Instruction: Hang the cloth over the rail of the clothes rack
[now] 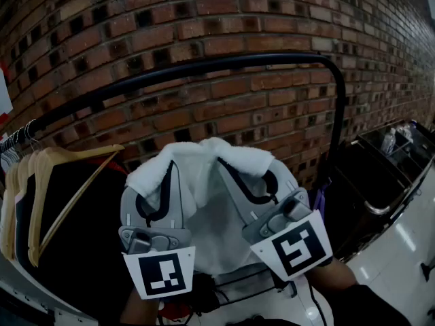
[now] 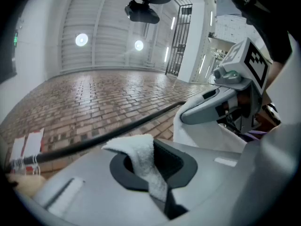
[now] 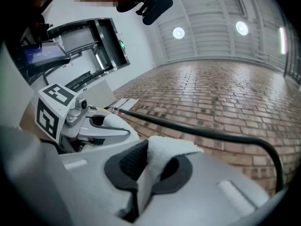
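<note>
A white terry cloth [image 1: 204, 165] is held up by both grippers just below the black rail [image 1: 204, 70] of the clothes rack, in front of the brick wall. My left gripper [image 1: 160, 182] is shut on the cloth's left top edge, and the cloth [image 2: 143, 161] sticks out between its jaws. My right gripper [image 1: 248, 175] is shut on the right top edge, with the cloth [image 3: 162, 157] pinched there too. The rail [image 2: 117, 133] runs across beyond the jaws in both gripper views, seen as a dark bar [image 3: 202, 131] in the right one.
Wooden hangers [image 1: 41, 182] with dark and light garments hang at the rail's left end. The rail bends down into an upright post [image 1: 338, 121] at the right. A dark cart [image 1: 387, 175] stands on the floor at the right.
</note>
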Available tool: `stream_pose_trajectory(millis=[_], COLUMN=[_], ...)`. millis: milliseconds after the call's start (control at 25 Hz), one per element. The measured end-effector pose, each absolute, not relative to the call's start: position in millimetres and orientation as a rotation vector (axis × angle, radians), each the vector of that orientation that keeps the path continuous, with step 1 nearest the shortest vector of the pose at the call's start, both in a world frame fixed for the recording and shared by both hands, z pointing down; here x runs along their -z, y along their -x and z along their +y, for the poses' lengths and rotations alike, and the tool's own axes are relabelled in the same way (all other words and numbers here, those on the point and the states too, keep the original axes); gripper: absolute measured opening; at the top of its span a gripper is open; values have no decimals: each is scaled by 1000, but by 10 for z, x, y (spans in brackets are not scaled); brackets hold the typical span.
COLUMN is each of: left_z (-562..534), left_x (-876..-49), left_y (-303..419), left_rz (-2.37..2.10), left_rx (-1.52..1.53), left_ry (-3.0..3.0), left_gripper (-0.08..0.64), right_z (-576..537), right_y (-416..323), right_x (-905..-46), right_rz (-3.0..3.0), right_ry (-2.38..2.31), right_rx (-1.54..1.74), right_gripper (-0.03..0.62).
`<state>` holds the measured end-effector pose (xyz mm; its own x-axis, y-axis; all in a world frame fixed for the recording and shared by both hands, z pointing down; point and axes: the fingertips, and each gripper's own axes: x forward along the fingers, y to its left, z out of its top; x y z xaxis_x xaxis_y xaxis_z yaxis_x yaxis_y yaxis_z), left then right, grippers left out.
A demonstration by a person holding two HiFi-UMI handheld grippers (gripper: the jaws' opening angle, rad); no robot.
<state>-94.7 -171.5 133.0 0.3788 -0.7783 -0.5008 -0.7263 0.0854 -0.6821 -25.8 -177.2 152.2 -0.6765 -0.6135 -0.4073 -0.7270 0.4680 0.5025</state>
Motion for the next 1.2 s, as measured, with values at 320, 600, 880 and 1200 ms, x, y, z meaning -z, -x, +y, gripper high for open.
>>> stream_pose_trajectory(millis=[320,600,880,1200], left_z=[-1444,-1578,-1902,-3075], left_x=[-122,686,1496,1331], left_y=[968,1264,1445,1726], left_rz=[1269,1360,1365,1431], left_rx=[49,97,137,500], left_ry=[1464,1357,1184,1247], left_gripper=[17,17,16,17], right_z=[-1610,-1794,-2285,-3321], right_y=[238,244,371,710], right_x=[-402,532,1241,1055], right_rz=[2420,2290,2248,2500], right_ry=[1137,1163,1231,1343], right_rx=[-1344,-1554,-1781,-1974], right_gripper=[14,14,14,14])
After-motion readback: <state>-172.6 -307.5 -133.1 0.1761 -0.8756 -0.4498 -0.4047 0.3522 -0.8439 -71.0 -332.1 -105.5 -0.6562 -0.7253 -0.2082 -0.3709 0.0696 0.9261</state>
